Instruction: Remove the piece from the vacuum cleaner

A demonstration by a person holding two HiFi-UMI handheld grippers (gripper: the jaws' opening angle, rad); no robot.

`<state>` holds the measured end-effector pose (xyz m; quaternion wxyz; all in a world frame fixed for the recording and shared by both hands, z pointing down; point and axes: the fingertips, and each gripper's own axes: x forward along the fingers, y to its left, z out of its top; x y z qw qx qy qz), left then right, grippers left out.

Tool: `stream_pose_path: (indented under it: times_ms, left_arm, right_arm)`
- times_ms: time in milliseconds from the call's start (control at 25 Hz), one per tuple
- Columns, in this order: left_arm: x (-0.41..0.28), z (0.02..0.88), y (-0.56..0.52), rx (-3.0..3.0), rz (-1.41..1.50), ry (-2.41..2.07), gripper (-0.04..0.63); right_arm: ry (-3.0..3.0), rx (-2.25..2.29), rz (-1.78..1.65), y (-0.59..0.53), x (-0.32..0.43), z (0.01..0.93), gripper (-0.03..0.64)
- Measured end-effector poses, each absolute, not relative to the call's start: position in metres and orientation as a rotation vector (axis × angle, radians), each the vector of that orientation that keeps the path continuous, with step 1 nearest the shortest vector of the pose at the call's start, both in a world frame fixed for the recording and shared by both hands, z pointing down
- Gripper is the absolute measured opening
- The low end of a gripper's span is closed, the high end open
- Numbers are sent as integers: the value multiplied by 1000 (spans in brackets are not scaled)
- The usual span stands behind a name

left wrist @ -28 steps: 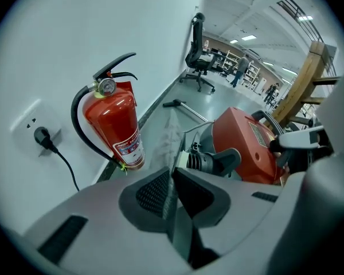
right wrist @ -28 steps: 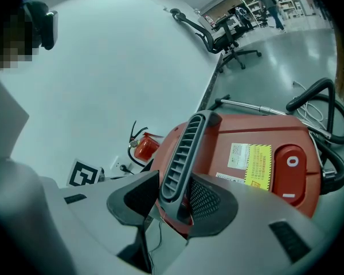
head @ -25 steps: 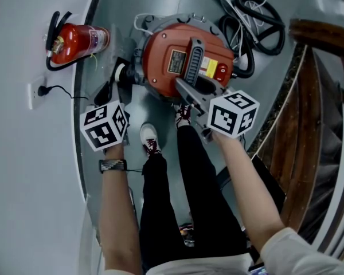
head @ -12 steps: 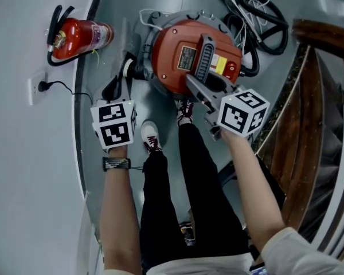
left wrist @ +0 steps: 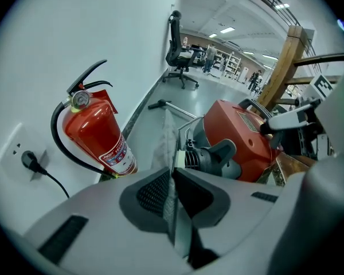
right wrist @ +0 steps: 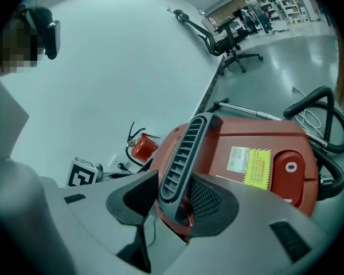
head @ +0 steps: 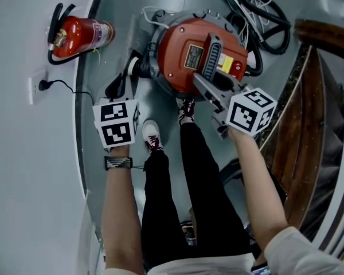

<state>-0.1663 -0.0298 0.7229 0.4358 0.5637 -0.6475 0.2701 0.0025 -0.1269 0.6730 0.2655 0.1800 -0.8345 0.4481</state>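
**Left claw clamped on the piece, right claw loose round the handle**

My left claw is nearly closed, with its pads pressed on a thin grey flat piece that I see edge-on. The piece runs from between the jaws straight ahead of the claw, towards the dark ribbed port on the side of the red vacuum cleaner. A red fire extinguisher stands ahead of this claw and to its left, against the wall.

My right claw has just been opening and its jaws now stand wide. The vacuum cleaner's grey ribbed handle sits between them, close to both pads, and I cannot see them pressing on it. Beyond this claw and to its right, a black hose curls on the floor behind the machine.
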Motion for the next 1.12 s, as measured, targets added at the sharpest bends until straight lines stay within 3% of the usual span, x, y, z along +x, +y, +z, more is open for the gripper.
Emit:
stream_pose_path:
  times_ms: [1120]
  left_arm:
    - [-176, 723, -28, 1387, 699, -1662, 41]
  right_arm:
    - [-2267, 499, 1217, -127, 2, 672, 169]
